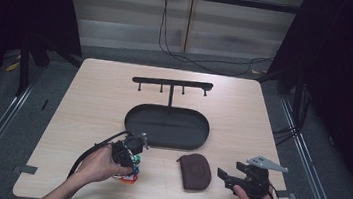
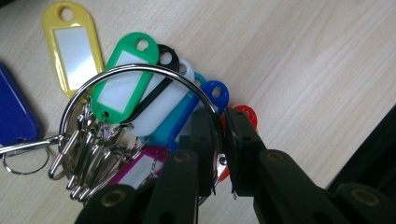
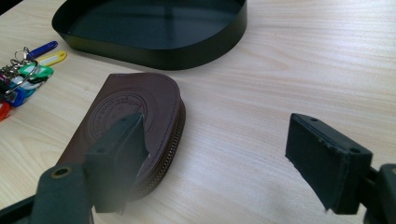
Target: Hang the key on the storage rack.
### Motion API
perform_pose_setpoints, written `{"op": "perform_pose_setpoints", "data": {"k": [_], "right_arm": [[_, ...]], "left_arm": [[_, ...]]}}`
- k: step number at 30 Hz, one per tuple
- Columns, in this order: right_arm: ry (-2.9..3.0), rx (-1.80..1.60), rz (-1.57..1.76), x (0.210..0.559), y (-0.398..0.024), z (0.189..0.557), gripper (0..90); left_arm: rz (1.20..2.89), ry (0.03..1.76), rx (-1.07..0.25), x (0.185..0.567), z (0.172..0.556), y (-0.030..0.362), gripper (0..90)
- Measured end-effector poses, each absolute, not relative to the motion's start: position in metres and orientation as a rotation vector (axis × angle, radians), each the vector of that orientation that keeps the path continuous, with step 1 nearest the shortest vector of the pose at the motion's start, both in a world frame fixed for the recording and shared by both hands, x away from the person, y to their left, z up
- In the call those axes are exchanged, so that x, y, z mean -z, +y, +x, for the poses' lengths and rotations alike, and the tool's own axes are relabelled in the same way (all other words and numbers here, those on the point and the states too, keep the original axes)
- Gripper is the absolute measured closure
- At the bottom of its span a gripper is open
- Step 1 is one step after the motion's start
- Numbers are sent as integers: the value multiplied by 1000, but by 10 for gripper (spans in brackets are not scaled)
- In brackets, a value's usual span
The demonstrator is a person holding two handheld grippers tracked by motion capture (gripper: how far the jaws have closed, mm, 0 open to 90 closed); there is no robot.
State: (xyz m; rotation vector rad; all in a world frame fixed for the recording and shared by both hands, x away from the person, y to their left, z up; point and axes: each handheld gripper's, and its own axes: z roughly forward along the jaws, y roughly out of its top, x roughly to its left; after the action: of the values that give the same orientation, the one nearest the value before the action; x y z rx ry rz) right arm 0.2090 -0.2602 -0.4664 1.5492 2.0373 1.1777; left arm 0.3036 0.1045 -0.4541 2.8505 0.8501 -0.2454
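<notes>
A bunch of coloured key tags (image 2: 123,79) on a big metal ring (image 2: 140,69) lies on the table near its front left (image 1: 129,175). My left gripper (image 2: 221,140) is shut on the ring's right side, and in the high view it (image 1: 130,166) points down at the bunch. A brown zipped leather pouch (image 1: 195,171) lies flat to the right of the keys. Just right of the pouch, my right gripper (image 1: 229,169) stands open. In the right gripper view its left jaw overlaps the pouch (image 3: 140,105) and nothing sits between the right gripper's (image 3: 222,158) jaws.
A black oval tray (image 1: 135,115) sits mid-table, its wall (image 3: 187,53) just beyond the pouch. A black post rises from it with a crossbar of hooks (image 1: 172,84). Bare wood lies right of the pouch. The key tags (image 3: 25,74) show at the right gripper view's left edge.
</notes>
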Motion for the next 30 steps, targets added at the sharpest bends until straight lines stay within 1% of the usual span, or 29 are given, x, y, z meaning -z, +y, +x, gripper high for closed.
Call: {"op": "perform_pose_setpoints", "data": {"k": [5, 6, 8, 11, 12, 15, 16, 17, 19, 21, 30], "right_arm": [[2037, -1177, 1549, 466, -260, 209, 202], [2037, -1179, 1550, 467, -260, 209, 203], [2040, -1175, 1552, 467, -261, 209, 203], [2044, -1174, 1549, 467, -261, 210, 204], [2043, -1173, 1549, 467, -260, 210, 204], [2042, -1173, 1550, 467, -260, 210, 204], [2039, -1174, 1547, 467, -260, 209, 204], [2039, -1174, 1547, 467, -260, 209, 204], [2035, -1173, 1549, 467, -261, 209, 204], [2037, -1171, 1549, 467, -261, 210, 204], [2036, -1170, 1550, 467, -261, 210, 204]], "left_arm": [[2868, 847, 243, 458, 305, 100, 828], [2859, 855, 259, 461, 305, 99, 761], [2860, 854, 261, 461, 304, 98, 755], [2853, 869, 228, 460, 303, 95, 717], [2851, 875, 210, 461, 302, 94, 717], [2876, 870, 150, 460, 298, 91, 744], [2880, 868, 126, 460, 297, 90, 805], [2889, 850, 112, 460, 297, 89, 805], [2890, 853, 113, 460, 296, 88, 823], [2904, 817, 124, 460, 296, 88, 870], [2913, 796, 186, 451, 299, 94, 872]]}}
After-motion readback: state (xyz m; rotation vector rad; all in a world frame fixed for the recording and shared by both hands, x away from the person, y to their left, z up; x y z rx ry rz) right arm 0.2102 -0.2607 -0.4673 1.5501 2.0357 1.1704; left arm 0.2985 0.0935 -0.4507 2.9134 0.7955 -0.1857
